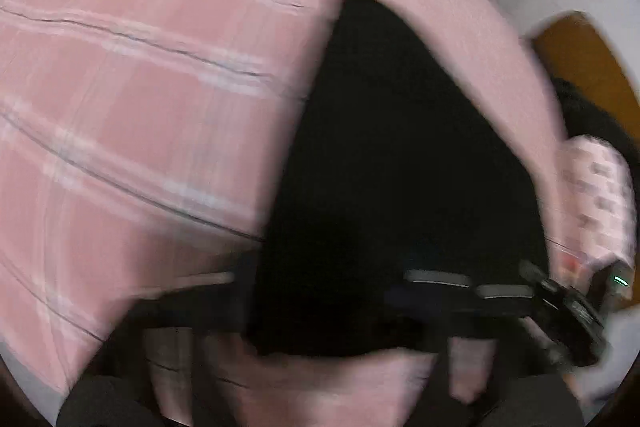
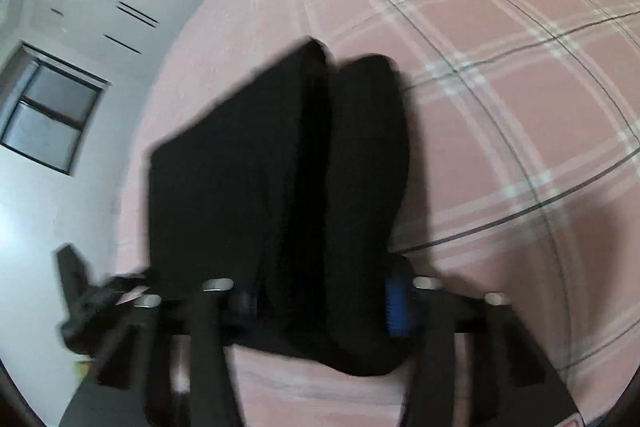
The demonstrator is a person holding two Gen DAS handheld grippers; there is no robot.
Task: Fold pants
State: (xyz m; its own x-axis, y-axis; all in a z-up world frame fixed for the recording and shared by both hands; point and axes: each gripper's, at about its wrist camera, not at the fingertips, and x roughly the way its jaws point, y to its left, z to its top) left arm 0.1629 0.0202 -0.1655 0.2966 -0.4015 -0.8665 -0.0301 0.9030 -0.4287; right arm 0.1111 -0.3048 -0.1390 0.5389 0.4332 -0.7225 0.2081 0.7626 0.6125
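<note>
The black pants (image 2: 280, 195) lie on a bed with a pink plaid bedspread (image 2: 500, 107), their two legs side by side and reaching away toward 12 o'clock in the right wrist view. At 9 o'clock of that view stands a white wall with a dark-framed window (image 2: 52, 107); at about 8 o'clock the left gripper (image 2: 92, 307) shows, blurred, just beside the near left corner of the pants. In the left wrist view the pants (image 1: 400, 167) fill the middle, narrowing toward 12 o'clock, with the bedspread (image 1: 140, 107) from 8 to 11 o'clock. That picture is badly smeared, so the left fingers cannot be made out clearly; they stand narrow, nearly closed, and whether cloth is caught between them I cannot tell. At 3 o'clock there the right gripper (image 1: 568, 307) appears beside a person's patterned pink sleeve (image 1: 600, 195). The right fingers (image 2: 398, 307) hold the near edge of the pants between blue pads. No containers or readable writing show.
</note>
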